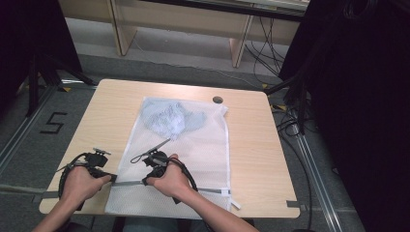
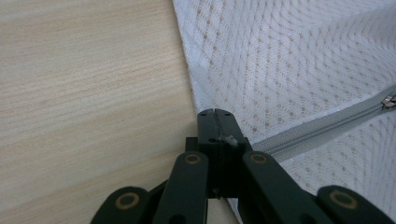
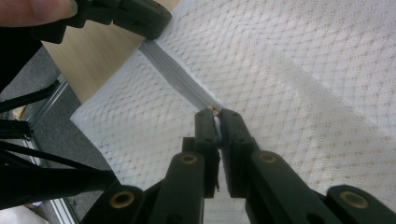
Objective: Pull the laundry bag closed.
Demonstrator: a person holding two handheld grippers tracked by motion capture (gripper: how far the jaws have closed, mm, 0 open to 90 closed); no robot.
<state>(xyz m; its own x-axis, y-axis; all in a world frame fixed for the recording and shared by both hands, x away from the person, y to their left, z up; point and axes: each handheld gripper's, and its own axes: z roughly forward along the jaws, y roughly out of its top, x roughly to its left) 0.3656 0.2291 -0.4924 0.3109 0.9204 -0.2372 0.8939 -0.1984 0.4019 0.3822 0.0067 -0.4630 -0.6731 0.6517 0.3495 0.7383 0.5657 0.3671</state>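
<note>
A white mesh laundry bag [image 1: 193, 145] lies flat on the wooden counter [image 1: 111, 111], with a grey zipper [image 2: 317, 130] running across its near end. The left gripper [image 2: 215, 112] has its jaws pressed together on the bag's edge, right where the zipper tape ends: the tape leaves the jaw tips toward the right, and bare wood lies to the left of them. The right gripper [image 3: 215, 112] has its jaws clamped on the zipper pull [image 3: 214, 110], a small metal piece caught at the very tips; the closed zipper runs away from them up and to the left, toward the other gripper's black body.

The high view shows what the gripper views do not: a bundle of pale blue cloth [image 1: 171, 118] inside the far end of the bag, well beyond both sets of jaws, and a round dark grommet [image 1: 217, 99] in the counter past it. The gripper views give the weave instead: a diamond-pattern netting, thin enough for the wood tone to show through, and a flat, finely ribbed zipper tape.
</note>
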